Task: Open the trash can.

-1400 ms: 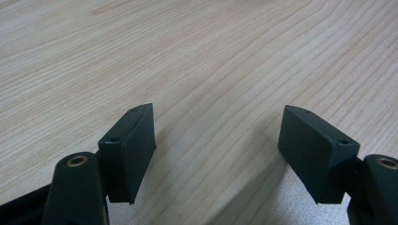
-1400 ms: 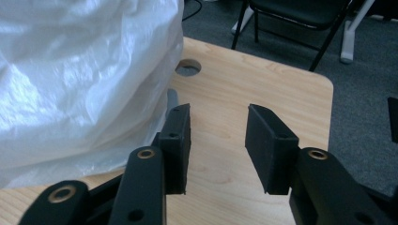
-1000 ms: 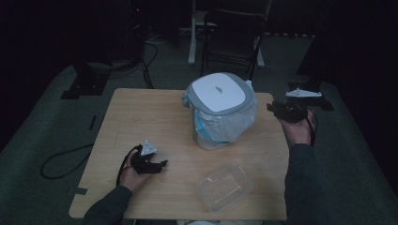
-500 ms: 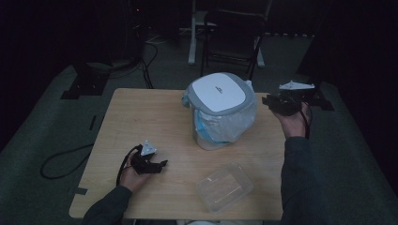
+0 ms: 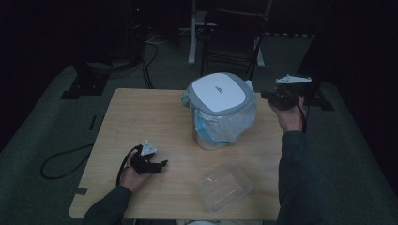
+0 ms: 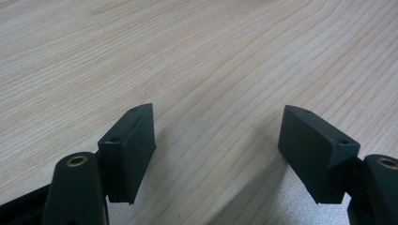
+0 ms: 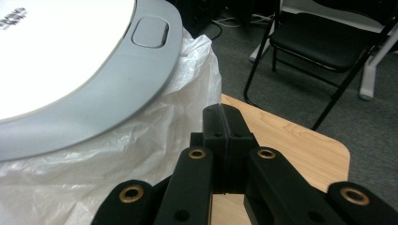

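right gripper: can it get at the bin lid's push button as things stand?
Probably yes. The right gripper, jaws shut, is beside the bin lid, and the button lies uncovered on the near rim with nothing between.

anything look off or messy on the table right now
Nothing spilled or broken. The one untidy spot is the white liner bag on the lidded bin: it bunches out loosely below the lid rather than tucked in. The clear plastic container lies askew near the table's front edge, apparently empty.
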Demonstrator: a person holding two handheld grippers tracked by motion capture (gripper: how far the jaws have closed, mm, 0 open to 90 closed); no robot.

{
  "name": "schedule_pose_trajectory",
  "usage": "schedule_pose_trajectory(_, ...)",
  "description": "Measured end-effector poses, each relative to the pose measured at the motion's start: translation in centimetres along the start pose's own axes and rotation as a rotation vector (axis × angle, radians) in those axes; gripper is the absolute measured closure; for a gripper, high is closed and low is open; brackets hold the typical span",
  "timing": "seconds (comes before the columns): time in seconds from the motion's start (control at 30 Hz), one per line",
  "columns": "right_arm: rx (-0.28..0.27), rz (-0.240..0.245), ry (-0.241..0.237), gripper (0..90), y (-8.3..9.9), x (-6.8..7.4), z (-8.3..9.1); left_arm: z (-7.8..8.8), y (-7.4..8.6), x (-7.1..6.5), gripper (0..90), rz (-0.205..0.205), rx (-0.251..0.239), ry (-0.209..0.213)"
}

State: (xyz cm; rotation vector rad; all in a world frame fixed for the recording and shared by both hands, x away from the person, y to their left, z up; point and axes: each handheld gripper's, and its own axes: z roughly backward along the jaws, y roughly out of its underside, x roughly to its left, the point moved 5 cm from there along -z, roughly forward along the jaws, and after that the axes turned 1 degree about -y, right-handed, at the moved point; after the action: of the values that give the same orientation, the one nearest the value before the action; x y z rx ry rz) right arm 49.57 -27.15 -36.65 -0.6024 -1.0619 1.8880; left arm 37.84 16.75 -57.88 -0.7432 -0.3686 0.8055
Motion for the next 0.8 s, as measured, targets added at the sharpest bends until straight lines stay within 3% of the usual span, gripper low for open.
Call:
schedule_pose_trajectory(0.5, -0.055, -0.031, -0.015, 90.0, -2.0, 0.6, -0.6, 0.0, 0.0, 0.0, 28.6, 0.001, -0.001, 0.000)
schedule_pose_trajectory(0.8, -0.068, -0.016, -0.033, 90.0, -3.2, 1.5, -1.3, 0.0, 0.0, 0.0, 28.5, 0.001, -0.002, 0.000)
